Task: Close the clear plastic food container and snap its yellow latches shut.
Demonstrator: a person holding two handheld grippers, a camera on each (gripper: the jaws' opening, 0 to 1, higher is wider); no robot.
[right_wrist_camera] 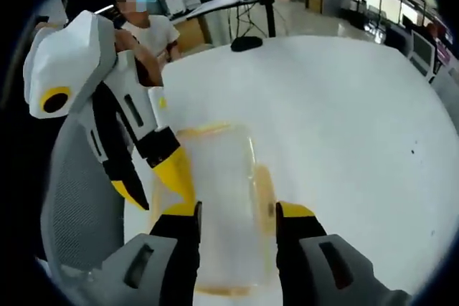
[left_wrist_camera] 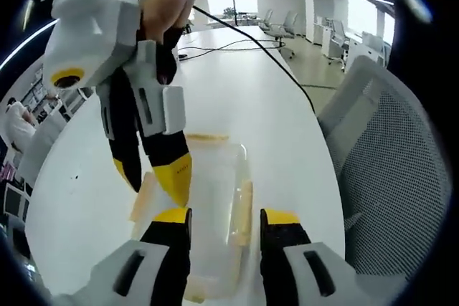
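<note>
I hold both grippers — left gripper (left_wrist_camera: 225,221), right gripper (right_wrist_camera: 237,213) — jaws apart over the clear rectangular plastic container (left_wrist_camera: 212,198) on the white counter (left_wrist_camera: 244,91), poised to press its yellow latches (left_wrist_camera: 244,213).

container (left_wrist_camera: 215,198) on table (left_wrist_camera: 237,84) | chair (left_wrist_camera: 394,170) beside table
</note>
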